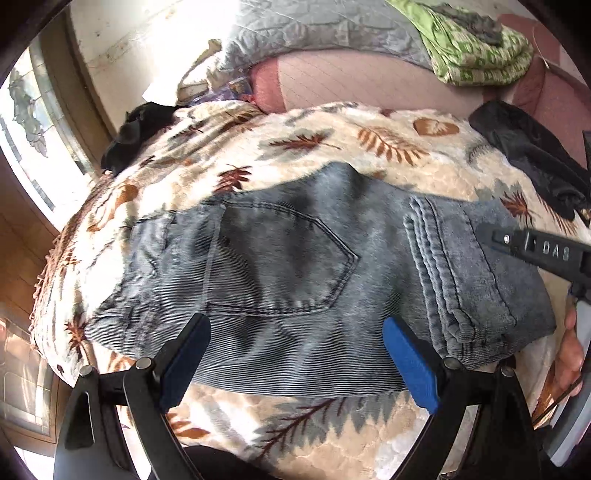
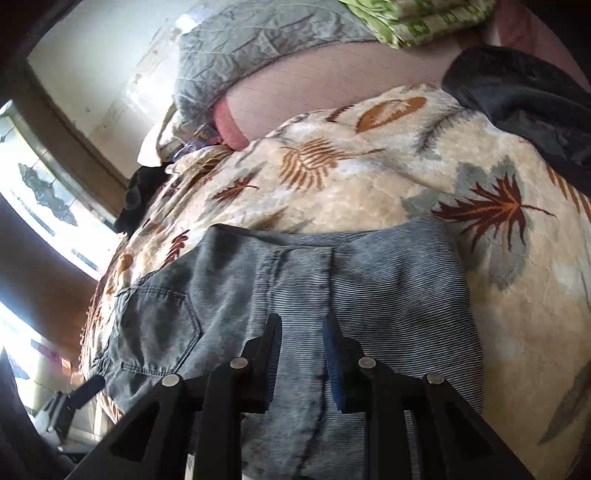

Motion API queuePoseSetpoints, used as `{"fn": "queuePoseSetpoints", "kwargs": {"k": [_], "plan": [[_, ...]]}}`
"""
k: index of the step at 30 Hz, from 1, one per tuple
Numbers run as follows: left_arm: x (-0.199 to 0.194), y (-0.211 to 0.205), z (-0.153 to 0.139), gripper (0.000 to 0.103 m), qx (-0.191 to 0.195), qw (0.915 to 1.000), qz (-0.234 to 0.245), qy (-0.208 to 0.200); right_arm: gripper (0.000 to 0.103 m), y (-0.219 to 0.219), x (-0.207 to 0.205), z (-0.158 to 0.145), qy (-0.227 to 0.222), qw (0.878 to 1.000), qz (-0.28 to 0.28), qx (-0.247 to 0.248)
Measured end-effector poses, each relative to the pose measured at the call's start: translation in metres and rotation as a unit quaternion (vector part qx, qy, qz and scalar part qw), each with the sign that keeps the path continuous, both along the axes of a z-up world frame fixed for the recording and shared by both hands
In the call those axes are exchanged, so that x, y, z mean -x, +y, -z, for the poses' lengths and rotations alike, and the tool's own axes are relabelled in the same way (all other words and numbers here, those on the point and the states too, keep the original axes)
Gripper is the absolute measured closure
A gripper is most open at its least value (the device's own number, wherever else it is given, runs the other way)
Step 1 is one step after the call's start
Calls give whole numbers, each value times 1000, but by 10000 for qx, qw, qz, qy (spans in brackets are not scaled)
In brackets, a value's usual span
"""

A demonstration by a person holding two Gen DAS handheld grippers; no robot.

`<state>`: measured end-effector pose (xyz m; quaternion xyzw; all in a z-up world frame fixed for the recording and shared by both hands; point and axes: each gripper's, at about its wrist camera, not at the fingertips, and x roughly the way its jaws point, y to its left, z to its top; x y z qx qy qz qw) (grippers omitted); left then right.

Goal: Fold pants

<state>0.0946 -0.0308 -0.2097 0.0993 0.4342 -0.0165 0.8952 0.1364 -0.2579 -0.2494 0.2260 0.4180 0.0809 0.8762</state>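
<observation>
Pants [image 1: 295, 266]: grey-blue denim, folded into a compact bundle, back pocket [image 1: 280, 258] uppermost, lying on a leaf-print blanket [image 1: 332, 140] on the bed. Left gripper [image 1: 295, 354]: fingers wide apart, poised over the near edge of the bundle, gripping nothing. Right gripper [image 2: 301, 354]: fingers narrowly apart, low over the folded leg end; contact with the cloth cannot be judged. Green bedding [image 1: 476, 48] lies well beyond.

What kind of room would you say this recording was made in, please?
Most likely a bedroom at home. The grey pants lie on a plush leaf-print blanket spread over a bed, with a grey quilted cover and folded green bedding behind, and a window to the left.
</observation>
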Motion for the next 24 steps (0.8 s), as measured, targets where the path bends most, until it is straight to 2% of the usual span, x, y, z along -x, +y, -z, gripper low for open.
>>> {"fn": "queuePoseSetpoints", "kwargs": {"k": [6, 12, 18, 24], "plan": [[21, 41, -50, 8, 87, 9959, -475, -765, 77, 45, 23, -29, -655, 9954, -630, 320], [38, 54, -87, 8, 50, 9906, -571, -1243, 77, 66, 42, -38, -988, 9889, -947, 576], [43, 57, -95, 8, 31, 9892, -612, -1331, 77, 63, 45, -37, -952, 9898, -867, 607], [35, 67, -83, 8, 12, 9907, -755, -1136, 77, 55, 43, -38, -899, 9920, -740, 492]]}}
